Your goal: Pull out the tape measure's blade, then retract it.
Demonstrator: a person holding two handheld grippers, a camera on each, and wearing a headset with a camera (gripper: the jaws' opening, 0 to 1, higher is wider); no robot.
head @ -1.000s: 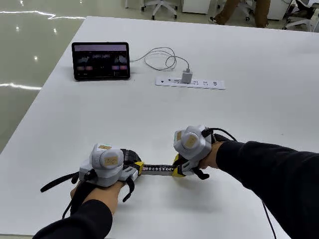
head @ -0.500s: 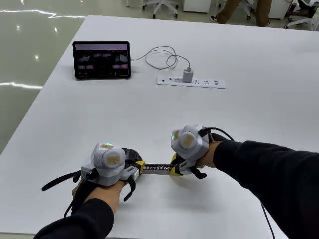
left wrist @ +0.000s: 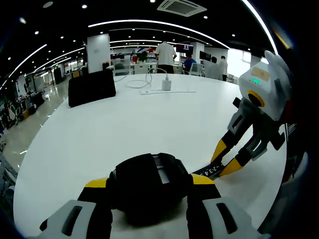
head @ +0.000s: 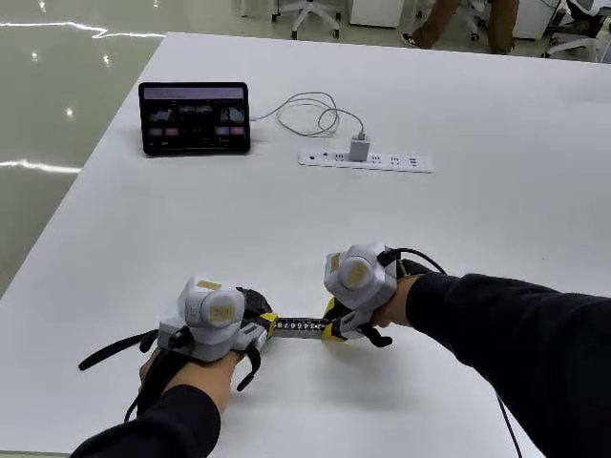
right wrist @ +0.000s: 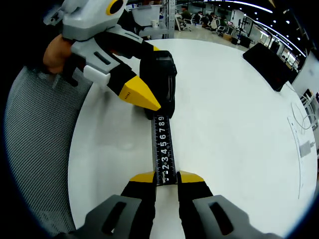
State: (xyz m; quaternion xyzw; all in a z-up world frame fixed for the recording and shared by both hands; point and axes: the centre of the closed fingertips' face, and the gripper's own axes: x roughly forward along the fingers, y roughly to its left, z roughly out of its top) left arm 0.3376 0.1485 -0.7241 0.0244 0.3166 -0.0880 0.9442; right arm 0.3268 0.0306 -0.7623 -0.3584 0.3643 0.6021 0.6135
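On the white table [head: 458, 219], left to right.
- Tablet [head: 194, 117]: far side, well apart from the work.
- Left gripper [left wrist: 149, 182]: jaws clamped around the black tape measure [right wrist: 162, 84], which rests on the tabletop.
- Blade [right wrist: 163, 144]: a short length drawn out, lying flat between the two grippers.
- Right gripper [right wrist: 165, 177]: yellow tips pinching the blade's free end.
- Power strip [head: 368, 160]: far side, charger plugged in.
- Risk, as judged: the blade slips from the narrow pinch and snaps back if pulled too sharply. A skewed pull may twist the tape measure loose in the left jaws and kink the blade.
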